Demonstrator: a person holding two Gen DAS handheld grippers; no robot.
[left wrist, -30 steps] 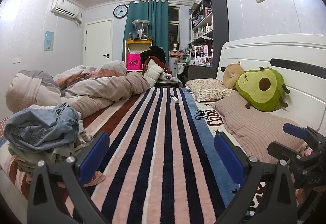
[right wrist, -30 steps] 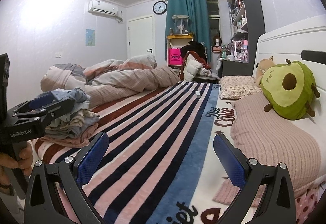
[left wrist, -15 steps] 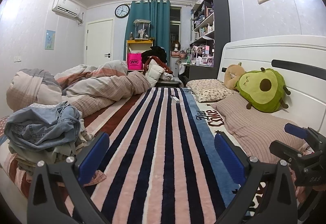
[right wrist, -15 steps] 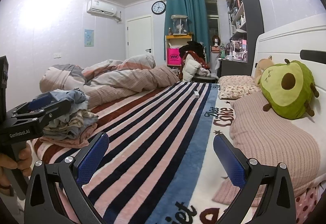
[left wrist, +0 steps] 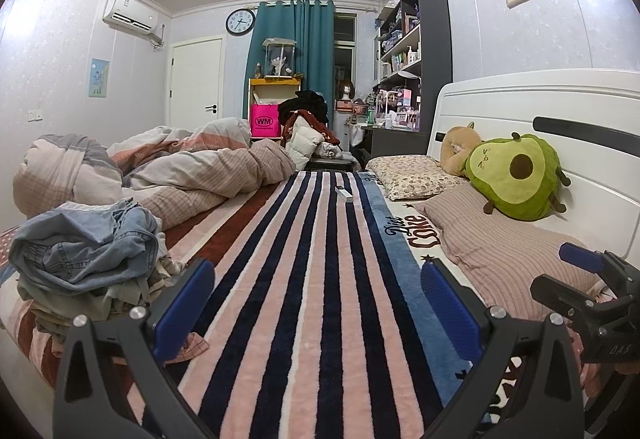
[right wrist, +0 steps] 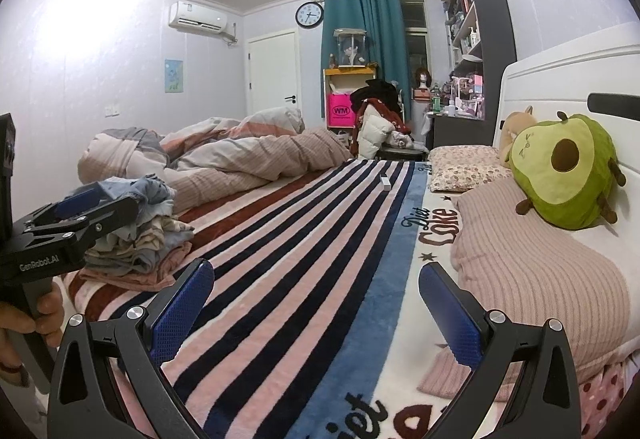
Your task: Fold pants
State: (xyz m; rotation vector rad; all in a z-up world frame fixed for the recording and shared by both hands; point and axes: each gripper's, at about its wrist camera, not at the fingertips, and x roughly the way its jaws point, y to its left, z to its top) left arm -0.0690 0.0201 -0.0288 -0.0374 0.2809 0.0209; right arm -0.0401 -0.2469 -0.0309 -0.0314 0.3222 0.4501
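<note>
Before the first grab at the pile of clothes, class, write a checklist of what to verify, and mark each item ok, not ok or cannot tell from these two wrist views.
1. Left gripper open and empty: ok.
2. Right gripper open and empty: ok.
3. Pile of clothes in view, denim piece on top: ok.
4. The denim piece is a pair of pants: cannot tell, it is crumpled.
5. Bare stretch of striped blanket to fold on: ok; only a small white object lies farther up.
6. Either gripper touching the pile: not ok, both are apart from it.

Black left gripper (left wrist: pixel 318 303), right gripper (right wrist: pixel 316 299): blue textured pads, silver screws, "GenRobot.AI" marking.
</note>
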